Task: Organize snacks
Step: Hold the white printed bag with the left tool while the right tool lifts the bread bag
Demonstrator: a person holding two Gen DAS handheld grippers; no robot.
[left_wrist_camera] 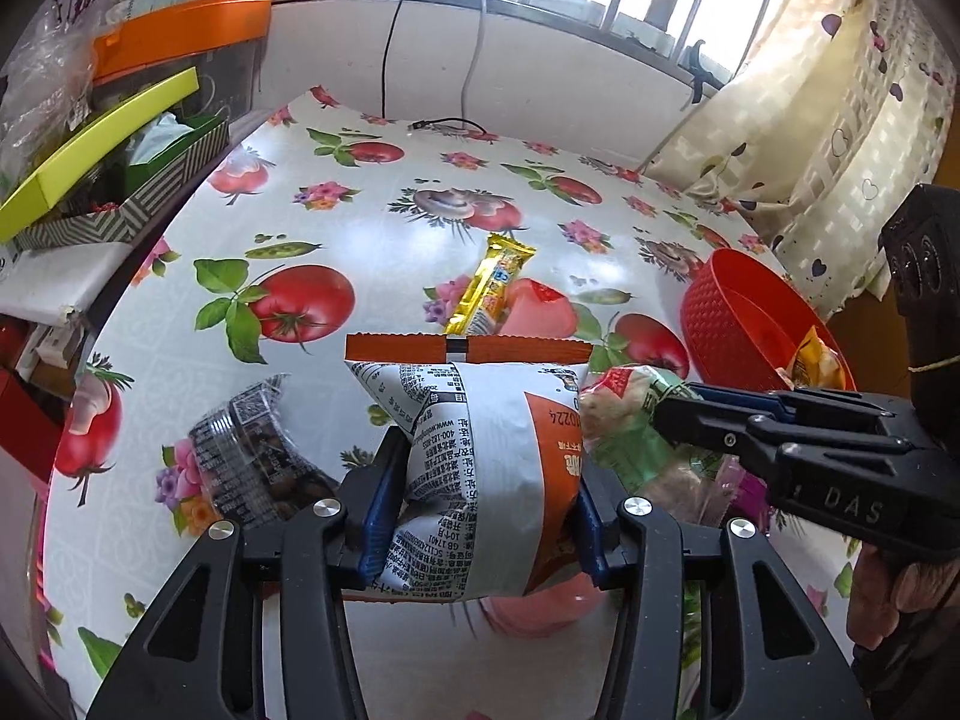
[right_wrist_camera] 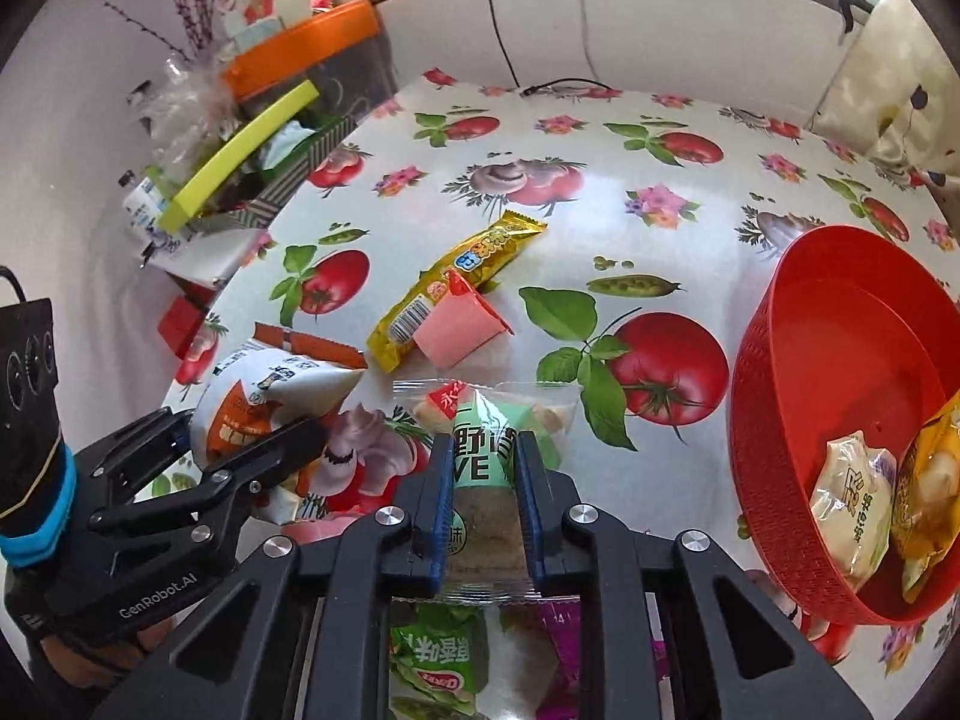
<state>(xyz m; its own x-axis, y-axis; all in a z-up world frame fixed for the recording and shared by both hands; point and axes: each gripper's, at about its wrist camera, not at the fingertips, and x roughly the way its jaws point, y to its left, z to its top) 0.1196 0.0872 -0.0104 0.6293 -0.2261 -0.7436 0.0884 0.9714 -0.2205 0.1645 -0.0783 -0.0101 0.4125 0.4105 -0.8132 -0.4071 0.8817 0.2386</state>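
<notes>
Gripping an orange-and-white snack bag, my left gripper was clamped; my right gripper pinched a green snack packet near the red basket.

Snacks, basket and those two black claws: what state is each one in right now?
Left gripper: jaws shut on white and orange bag.
Right gripper: jaws shut on green packet.
Red basket: tilted, two packets inside.
Yellow bar: lying on table, sealed.
Pink cup: tipped on its side.
</notes>
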